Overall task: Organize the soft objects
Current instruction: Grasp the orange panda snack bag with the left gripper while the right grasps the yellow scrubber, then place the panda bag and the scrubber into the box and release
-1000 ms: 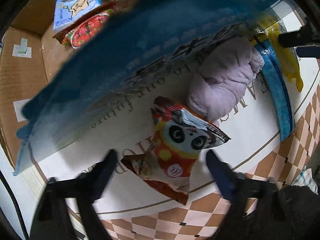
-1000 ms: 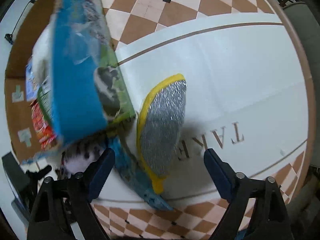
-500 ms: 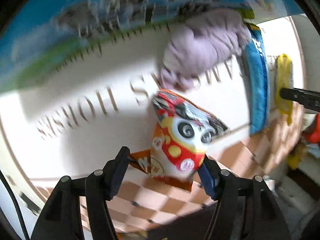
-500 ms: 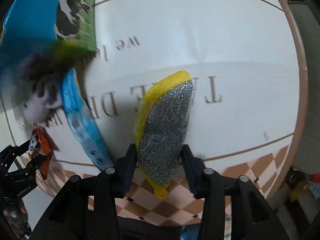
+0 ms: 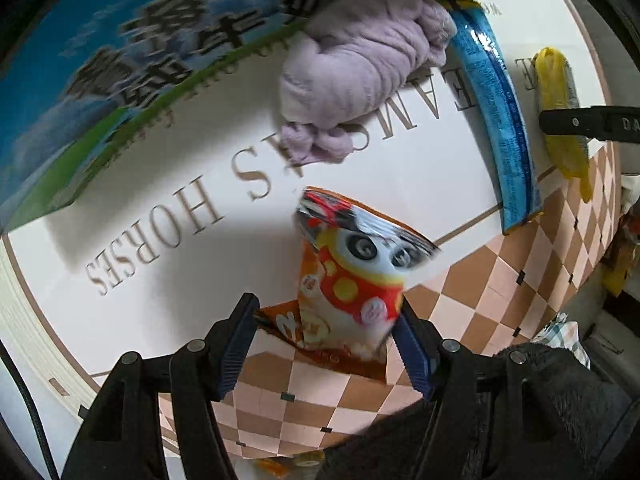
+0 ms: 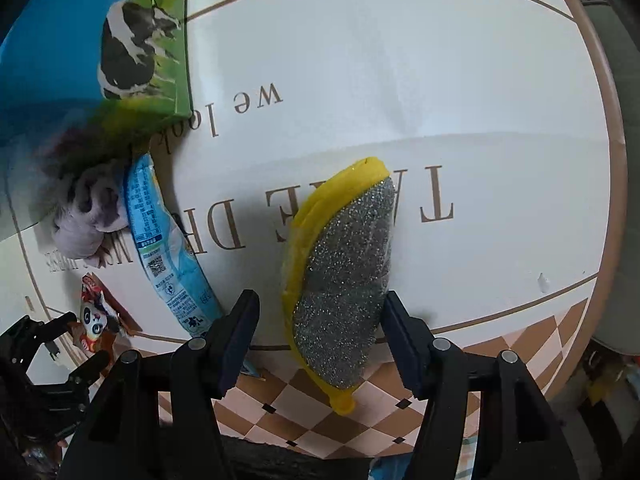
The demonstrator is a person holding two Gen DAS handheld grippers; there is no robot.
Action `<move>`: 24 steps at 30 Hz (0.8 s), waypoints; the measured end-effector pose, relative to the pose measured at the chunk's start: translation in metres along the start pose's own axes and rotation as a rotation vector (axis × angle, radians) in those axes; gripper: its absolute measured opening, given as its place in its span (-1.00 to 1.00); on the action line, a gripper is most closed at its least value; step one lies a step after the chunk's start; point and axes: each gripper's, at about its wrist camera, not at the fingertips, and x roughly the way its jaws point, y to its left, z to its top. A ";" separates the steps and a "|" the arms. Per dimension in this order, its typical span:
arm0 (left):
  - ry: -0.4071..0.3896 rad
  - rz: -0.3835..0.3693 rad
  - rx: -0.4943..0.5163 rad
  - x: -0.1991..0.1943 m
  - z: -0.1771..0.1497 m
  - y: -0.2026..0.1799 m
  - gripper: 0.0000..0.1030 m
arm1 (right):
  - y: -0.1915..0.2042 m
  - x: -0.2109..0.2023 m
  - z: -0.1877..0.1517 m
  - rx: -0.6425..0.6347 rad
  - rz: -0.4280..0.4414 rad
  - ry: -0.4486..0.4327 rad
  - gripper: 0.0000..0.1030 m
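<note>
Left tool point(image 5: 326, 316) clamped on panda snack packet point(image 5: 352, 276), lifted above tabletop point(image 5: 160, 288) edge. Right tool point(image 6: 320, 314) spread around yellow-rimmed glitter sponge point(image 6: 344, 276), fingers not visibly pressing it. Tabletop print reads "HORSES" in left view; "we loo", "TAKE" only in right. Purple cloth point(image 5: 360, 68), blue sachet point(image 5: 496, 112) between. Cow carton point(image 6: 132, 44): cow seen only from right.

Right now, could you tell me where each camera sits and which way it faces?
Left wrist: on the left gripper, looking down its fingers at the panda snack bag between them, purple cloth beyond.
Right wrist: on the right gripper, looking down at the yellow scouring sponge between its fingers.
Shared: snack bag, cloth, sponge, blue packet and each other's gripper.
</note>
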 end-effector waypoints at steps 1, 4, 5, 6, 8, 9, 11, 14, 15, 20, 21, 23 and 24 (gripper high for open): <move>0.001 -0.002 -0.003 0.003 0.004 -0.002 0.24 | 0.000 0.001 0.000 -0.002 -0.010 0.001 0.26; -0.018 -0.014 -0.017 0.007 0.007 -0.004 0.23 | 0.001 0.005 -0.002 -0.005 -0.033 0.006 0.25; -0.030 -0.015 -0.021 0.008 0.008 -0.006 0.22 | 0.005 0.006 -0.005 -0.010 -0.042 0.004 0.23; -0.039 -0.013 -0.019 0.009 0.008 -0.011 0.20 | 0.006 0.006 -0.006 -0.017 -0.053 0.000 0.20; -0.070 -0.004 -0.013 0.016 0.005 -0.029 0.16 | 0.015 0.012 -0.015 -0.035 -0.084 -0.004 -0.02; -0.083 0.005 -0.011 0.015 0.003 -0.031 0.10 | 0.017 0.011 -0.017 -0.039 -0.088 -0.008 -0.02; -0.112 0.021 -0.023 0.015 -0.003 -0.039 0.04 | 0.018 0.009 -0.022 -0.048 -0.097 -0.023 -0.08; -0.162 0.035 -0.047 0.001 -0.013 -0.041 0.01 | 0.016 -0.005 -0.031 -0.047 -0.099 -0.052 -0.11; -0.178 0.031 -0.058 -0.006 -0.018 -0.043 0.00 | 0.013 -0.012 -0.033 -0.046 -0.089 -0.059 -0.11; -0.331 -0.081 -0.148 -0.079 -0.043 -0.042 0.00 | 0.017 -0.059 -0.059 -0.045 0.011 -0.131 -0.12; -0.368 -0.099 -0.169 -0.097 -0.045 -0.039 0.00 | 0.020 -0.071 -0.065 -0.053 0.029 -0.147 -0.12; -0.441 -0.115 -0.212 -0.134 -0.052 -0.022 0.00 | 0.029 -0.103 -0.077 -0.086 0.072 -0.198 -0.12; -0.474 -0.114 -0.235 -0.150 -0.053 -0.014 0.00 | 0.033 -0.116 -0.082 -0.099 0.085 -0.221 -0.12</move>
